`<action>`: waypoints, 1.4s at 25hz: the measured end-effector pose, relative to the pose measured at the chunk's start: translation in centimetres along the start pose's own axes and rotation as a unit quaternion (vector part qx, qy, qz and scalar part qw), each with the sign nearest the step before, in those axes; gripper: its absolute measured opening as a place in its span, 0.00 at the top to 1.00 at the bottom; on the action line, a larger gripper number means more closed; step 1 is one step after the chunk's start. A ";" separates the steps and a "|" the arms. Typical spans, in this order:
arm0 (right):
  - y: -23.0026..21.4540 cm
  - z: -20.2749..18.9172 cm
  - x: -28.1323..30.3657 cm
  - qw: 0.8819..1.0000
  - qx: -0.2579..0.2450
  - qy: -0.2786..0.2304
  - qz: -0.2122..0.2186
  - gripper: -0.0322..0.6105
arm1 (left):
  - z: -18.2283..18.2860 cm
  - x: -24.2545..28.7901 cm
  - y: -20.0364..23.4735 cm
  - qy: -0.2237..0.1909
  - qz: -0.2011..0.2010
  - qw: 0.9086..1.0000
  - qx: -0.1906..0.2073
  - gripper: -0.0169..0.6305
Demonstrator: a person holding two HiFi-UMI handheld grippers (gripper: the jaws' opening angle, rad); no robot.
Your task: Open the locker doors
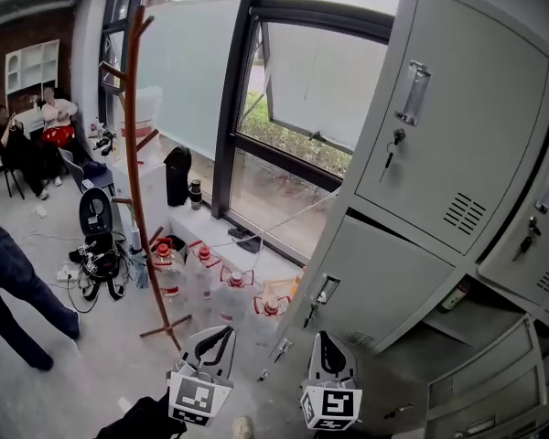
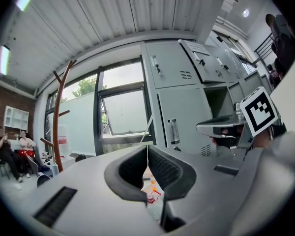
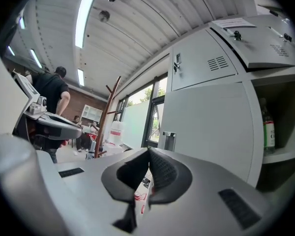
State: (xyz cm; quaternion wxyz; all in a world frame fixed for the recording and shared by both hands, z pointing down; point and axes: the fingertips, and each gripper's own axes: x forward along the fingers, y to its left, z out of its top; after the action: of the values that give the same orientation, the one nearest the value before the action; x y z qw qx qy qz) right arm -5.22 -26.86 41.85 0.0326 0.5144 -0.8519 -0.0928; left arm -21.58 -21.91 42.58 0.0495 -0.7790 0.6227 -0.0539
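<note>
Hovering side by side near lockers (image 1: 494, 337): left gripper (image 2: 146, 150) and right gripper (image 3: 148, 152), both jaws pressed together, nothing between. 2 nearest doors stand swung open: upper door (image 1: 457, 126), lower door (image 1: 384, 286). Neither gripper touches them. Bottle (image 3: 269, 132) sits on shelf inside.

closed, empty hand-held gripper (image 3: 148, 154) beside locker door (image 3: 206, 127).

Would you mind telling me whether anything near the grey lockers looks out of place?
Only clutter: clear red-capped plastic jugs crowd the floor under the window, and black cables lie tangled further left. The grey metal lockers look undamaged.
</note>
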 end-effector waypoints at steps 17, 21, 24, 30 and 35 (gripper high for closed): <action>-2.1 -2.7 11.9 0.998 0.012 0.027 0.059 0.62 | -1.1 9.3 3.0 0.023 0.034 0.999 -0.009 0.94; -1.7 -3.0 12.9 0.997 0.012 0.030 0.066 0.61 | -1.5 9.7 3.6 0.027 0.040 0.999 -0.010 0.94; -1.8 -3.0 13.2 0.998 0.015 0.028 0.063 0.61 | -1.7 9.8 4.0 0.029 0.044 0.999 -0.012 0.94; -1.8 -3.0 12.8 0.998 0.009 0.030 0.054 0.62 | -1.9 9.2 4.3 0.031 0.046 0.998 -0.013 0.94; -1.1 -2.9 11.6 0.998 0.006 0.033 0.056 0.64 | -1.6 8.2 3.9 0.027 0.041 0.999 -0.012 0.94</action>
State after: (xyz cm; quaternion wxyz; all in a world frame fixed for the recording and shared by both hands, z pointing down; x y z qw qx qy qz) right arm -9.21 -37.97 44.03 0.0625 0.4687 -0.8785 -0.0685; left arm -23.74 -30.80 43.82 0.0252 -0.7515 0.6560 -0.0657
